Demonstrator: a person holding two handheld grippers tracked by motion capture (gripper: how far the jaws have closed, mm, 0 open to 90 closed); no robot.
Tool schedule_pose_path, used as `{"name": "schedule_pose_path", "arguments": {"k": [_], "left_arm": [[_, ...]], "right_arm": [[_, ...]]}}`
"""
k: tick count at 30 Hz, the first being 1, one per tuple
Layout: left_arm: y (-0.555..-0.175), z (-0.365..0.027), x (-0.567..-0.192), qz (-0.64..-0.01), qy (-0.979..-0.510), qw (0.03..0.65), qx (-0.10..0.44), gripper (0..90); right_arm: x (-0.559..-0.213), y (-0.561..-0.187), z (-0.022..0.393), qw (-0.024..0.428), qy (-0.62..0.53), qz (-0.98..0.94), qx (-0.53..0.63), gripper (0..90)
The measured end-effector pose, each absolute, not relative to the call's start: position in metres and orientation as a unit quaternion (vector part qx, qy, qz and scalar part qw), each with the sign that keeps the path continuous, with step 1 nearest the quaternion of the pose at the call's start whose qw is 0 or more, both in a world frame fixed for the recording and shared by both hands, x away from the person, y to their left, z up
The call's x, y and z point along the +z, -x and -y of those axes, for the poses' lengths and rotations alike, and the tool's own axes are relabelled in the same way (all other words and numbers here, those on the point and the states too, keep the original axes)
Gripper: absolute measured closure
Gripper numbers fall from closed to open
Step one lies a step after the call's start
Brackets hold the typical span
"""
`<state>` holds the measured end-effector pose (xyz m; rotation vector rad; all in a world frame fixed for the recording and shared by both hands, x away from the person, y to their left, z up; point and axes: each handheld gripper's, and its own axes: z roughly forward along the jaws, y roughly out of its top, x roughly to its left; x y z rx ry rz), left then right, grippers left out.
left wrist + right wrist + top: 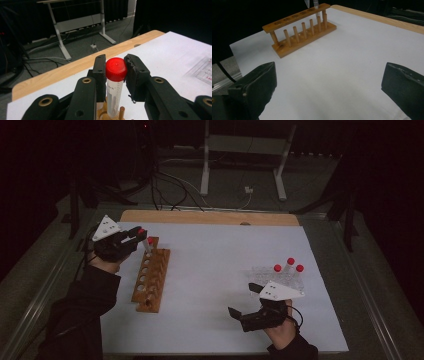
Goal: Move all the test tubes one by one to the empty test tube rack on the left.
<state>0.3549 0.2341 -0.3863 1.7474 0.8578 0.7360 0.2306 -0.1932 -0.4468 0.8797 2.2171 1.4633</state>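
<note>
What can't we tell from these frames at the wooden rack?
- Tube bottom: in the left gripper view the left gripper, shut on its red cap, blocks the view of whether it sits in a rack hole.
- Same tube in the right gripper view: cut off by the top edge, cap unseen.
- Clear rack by the right gripper: high view too dim and small to count empty slots.
- Tube markings: too blurred to read.

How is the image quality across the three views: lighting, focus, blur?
High view: dim, surroundings nearly black, the white table sheet greyish, detail soft. Left gripper view: brighter, red-capped tube sharp. Right gripper view: wooden rack fairly clear, near jaws soft and dark.
</note>
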Motion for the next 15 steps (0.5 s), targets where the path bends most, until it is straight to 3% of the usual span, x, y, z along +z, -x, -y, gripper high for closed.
{"name": "schedule_pose_path", "arguments": {"k": [15], "left_arm": [[-0.365,-0.234,-0.424,-0.385,-0.734,0.479,0.288,72.0]], "right_arm": [[-0.448,-0.231,0.195,0.170,-0.310,-0.780,0.517,0.0]]}}
